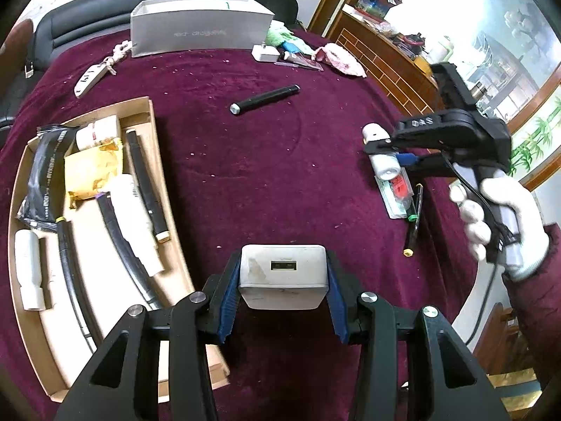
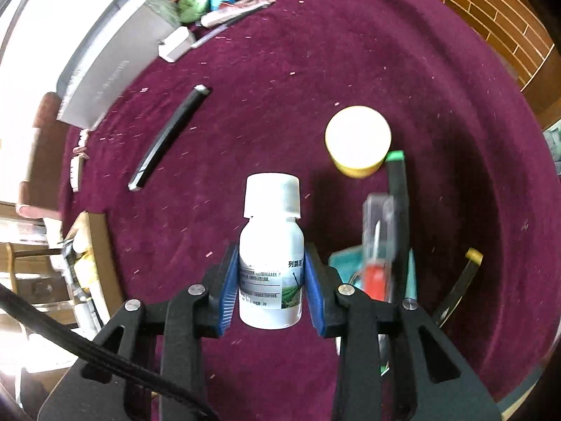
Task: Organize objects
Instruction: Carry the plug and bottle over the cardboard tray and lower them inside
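My left gripper is shut on a white USB charger block, held above the maroon cloth just right of an open cardboard box. Several items lie in that box: black tubes, white pieces and a yellow packet. My right gripper is shut on a small white bottle with a white cap and a printed label; its blue pads press on the bottle's sides. In the left wrist view the right gripper hangs at the right with the bottle in it, held by a white-gloved hand.
A black cylinder lies mid-cloth. A grey box stands at the back, with a white adapter and a cluttered pile beside it. Near the right gripper are a yellow jar, a green-capped marker and a clear packet.
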`<state>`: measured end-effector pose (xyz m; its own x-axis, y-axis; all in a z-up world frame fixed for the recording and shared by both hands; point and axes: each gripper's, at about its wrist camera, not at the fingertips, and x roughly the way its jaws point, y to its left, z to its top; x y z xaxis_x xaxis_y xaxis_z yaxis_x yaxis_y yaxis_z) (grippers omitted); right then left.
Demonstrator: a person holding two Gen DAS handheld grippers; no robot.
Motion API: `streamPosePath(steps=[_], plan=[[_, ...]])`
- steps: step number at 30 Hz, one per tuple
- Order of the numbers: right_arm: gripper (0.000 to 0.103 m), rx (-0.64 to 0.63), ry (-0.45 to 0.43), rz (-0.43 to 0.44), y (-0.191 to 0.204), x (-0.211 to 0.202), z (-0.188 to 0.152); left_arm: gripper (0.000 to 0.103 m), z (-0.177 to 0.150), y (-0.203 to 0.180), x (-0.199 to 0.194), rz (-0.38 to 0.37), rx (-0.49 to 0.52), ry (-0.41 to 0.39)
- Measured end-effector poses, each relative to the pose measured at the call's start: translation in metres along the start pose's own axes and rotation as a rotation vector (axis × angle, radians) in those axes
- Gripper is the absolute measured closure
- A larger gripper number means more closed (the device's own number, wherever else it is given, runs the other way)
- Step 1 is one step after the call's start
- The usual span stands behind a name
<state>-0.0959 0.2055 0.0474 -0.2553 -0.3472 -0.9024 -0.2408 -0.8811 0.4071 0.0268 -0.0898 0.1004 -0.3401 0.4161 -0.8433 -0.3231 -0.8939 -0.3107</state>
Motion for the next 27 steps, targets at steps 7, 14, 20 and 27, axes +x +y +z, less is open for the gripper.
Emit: streamPosePath(steps=[7, 14, 20, 27], plan=[[0.071, -0.044, 0.002, 0.087, 0.037, -0.002, -0.018, 0.064, -0.006, 0.029, -0.02, 0.014, -0.042, -0.036], [0.071, -0.141, 0.055, 0.16, 0.091, 0.002, -0.048, 0.064, -0.021, 0.069, -0.037, 0.061, -0.105, -0.059], [0.07, -0.254, 0.158, 0.242, 0.161, 0.029, -0.081, 0.064, -0.041, 0.119, -0.05, 0.115, -0.195, -0.069], [0.07, -0.36, 0.257, 0.253, 0.222, 0.067, -0.118, 0.064, -0.062, 0.149, -0.053, 0.137, -0.233, -0.048]])
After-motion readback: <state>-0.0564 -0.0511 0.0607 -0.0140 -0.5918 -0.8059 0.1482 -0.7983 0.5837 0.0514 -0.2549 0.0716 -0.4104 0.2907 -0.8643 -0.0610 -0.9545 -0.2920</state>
